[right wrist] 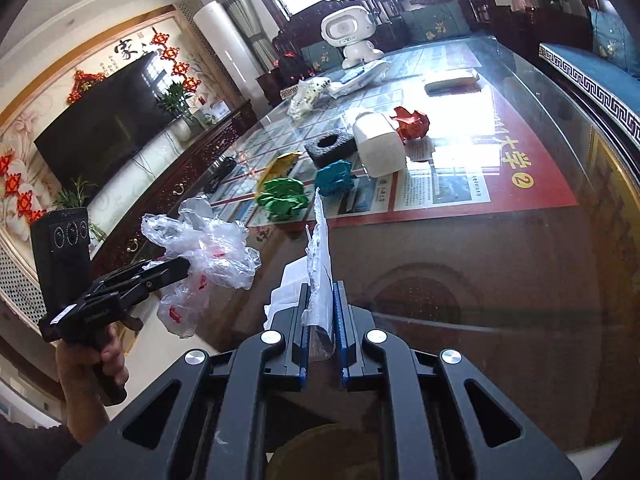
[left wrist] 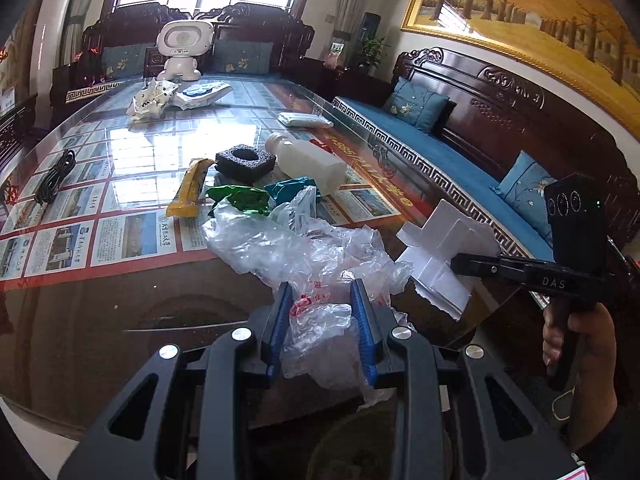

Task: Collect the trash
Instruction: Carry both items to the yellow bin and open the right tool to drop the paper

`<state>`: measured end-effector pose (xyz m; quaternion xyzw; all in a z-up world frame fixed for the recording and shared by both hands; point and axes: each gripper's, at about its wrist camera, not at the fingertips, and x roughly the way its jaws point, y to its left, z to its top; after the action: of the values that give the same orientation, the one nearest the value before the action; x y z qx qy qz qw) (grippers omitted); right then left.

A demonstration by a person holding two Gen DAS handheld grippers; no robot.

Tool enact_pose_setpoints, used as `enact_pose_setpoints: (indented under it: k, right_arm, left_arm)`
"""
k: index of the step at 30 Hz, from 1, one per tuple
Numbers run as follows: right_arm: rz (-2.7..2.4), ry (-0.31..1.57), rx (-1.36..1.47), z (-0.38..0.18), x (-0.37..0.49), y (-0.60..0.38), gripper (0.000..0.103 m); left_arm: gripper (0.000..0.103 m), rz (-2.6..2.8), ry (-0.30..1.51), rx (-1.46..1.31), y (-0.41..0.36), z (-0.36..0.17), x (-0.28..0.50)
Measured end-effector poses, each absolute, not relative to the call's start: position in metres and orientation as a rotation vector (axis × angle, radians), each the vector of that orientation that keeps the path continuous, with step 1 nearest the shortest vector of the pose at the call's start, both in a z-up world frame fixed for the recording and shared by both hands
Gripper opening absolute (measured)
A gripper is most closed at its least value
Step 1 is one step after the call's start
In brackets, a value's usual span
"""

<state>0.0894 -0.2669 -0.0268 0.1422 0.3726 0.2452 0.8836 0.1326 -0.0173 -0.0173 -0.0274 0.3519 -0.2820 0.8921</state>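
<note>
The left gripper point(left wrist: 322, 300) pinches a crumpled clear plastic bag point(left wrist: 316, 252) between its blue pads, above the near edge of the glass table point(left wrist: 120, 312). Just right, the right gripper point(right wrist: 322, 300) clamps torn white paper point(right wrist: 320, 256), seemingly lifted off the glass.

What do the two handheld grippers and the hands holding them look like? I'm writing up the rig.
Both are matte black with cut-out linkage arms, silver pivot bolts and ribbed blue pads. The right gripper has white lettering on its side, a pistol handle and a black box with three round lenses on top. The left gripper matches. Bare hand, dark sleeve.
</note>
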Motion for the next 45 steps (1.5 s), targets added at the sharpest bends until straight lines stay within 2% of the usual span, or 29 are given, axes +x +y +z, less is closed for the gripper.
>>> enact_pose_setpoints:
  k: [12, 18, 26, 34, 42, 45]
  right_arm:
    - [0.521, 0.730, 0.233, -0.023, -0.012, -0.247, 0.011]
    - [0.511, 0.777, 0.236, -0.053, -0.054, -0.244, 0.011]
    - [0.455, 0.896, 0.265, -0.113, -0.100, -0.248, 0.011]
    - [0.415, 1.031, 0.303, -0.168, -0.111, -0.246, 0.011]
    - [0.408, 1.067, 0.272, -0.184, -0.102, -0.241, 0.011]
    - [0.400, 1.083, 0.278, -0.190, -0.100, -0.244, 0.016]
  left_arm:
    - [0.031, -0.669, 0.711, 0.003, -0.015, -0.022, 0.049]
    - [0.031, -0.702, 0.732, 0.019, -0.018, -0.045, 0.013]
    - [0.031, -0.735, 0.849, 0.058, -0.027, -0.100, -0.023]
    - [0.031, -0.733, 0.966, 0.078, -0.039, -0.151, -0.032]
    - [0.031, -0.741, 1.017, 0.080, -0.041, -0.172, -0.033]
    - [0.031, -0.735, 1.037, 0.097, -0.045, -0.177, -0.033]
